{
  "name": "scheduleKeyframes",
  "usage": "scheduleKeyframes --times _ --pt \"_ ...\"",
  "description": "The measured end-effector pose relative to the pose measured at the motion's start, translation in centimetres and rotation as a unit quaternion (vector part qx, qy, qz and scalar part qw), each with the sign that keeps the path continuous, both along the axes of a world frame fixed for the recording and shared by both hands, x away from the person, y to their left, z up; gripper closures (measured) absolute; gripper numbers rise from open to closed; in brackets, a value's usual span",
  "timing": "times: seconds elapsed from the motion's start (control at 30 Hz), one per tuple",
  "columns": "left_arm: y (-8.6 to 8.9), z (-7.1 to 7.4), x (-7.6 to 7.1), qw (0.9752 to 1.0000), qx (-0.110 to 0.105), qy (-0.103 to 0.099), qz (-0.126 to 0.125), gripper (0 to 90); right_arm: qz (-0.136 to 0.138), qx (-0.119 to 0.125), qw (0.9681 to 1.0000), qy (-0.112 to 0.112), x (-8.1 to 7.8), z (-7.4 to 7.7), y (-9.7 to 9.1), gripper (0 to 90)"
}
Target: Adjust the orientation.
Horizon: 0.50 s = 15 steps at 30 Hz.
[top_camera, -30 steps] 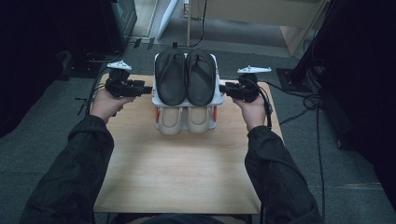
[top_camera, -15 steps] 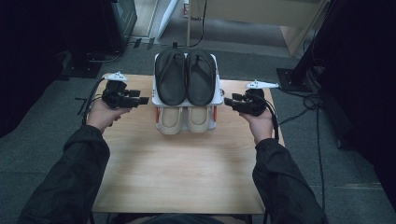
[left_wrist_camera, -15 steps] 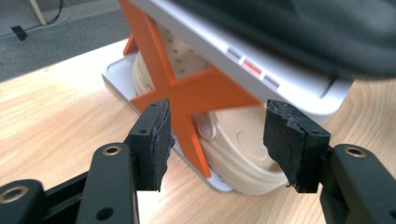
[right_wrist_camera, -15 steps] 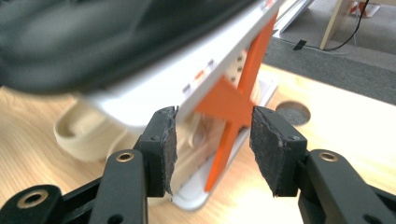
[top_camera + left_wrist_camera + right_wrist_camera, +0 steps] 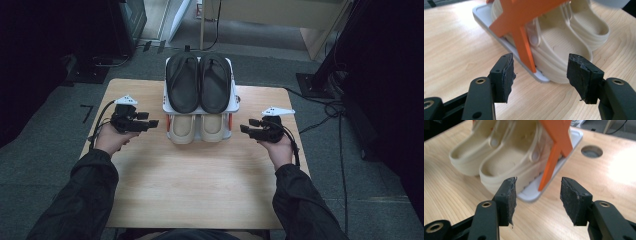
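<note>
Jaws: we have both just been opening, nothing between them.
Rack (image 5: 234, 102): we judge it light, rigid; take its orange side struts (image 5: 524, 47).

Table (image 5: 200, 170) evenly lit from above; surroundings left and right fall into deep dark. High view soft, slightly grainy. Gripper views bright, near pads (image 5: 505, 75) sharp, cream clogs (image 5: 499, 162) mildly blurred; glare patch on far-right wood.

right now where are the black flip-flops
In the high view the black flip-flops lie side by side on the top shelf of the white shoe rack at the table's far middle, directly above the cream clogs.
</note>
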<state>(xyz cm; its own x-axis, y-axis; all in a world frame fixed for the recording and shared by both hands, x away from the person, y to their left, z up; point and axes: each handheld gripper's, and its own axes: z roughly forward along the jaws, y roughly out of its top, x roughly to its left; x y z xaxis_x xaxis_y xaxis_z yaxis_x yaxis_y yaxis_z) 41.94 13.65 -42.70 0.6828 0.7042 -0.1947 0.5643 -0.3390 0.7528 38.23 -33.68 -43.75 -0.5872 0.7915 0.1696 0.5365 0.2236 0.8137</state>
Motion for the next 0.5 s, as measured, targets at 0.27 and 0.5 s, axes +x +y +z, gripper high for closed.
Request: scheduleKeyframes --times 0.27,0.5 --pt "0.1 -1.7 -0.9 1.0000 0.009 -0.002 -0.001 38.8 0.001 -0.007 0.9999 0.012 -0.5 -1.9 -0.4 45.9" --pt "0.2 -3.2 -1.2 0.9996 0.027 0.008 -0.005 38.3 0.007 -0.012 0.9997 0.019 -1.1 -3.0 -0.7 44.3"
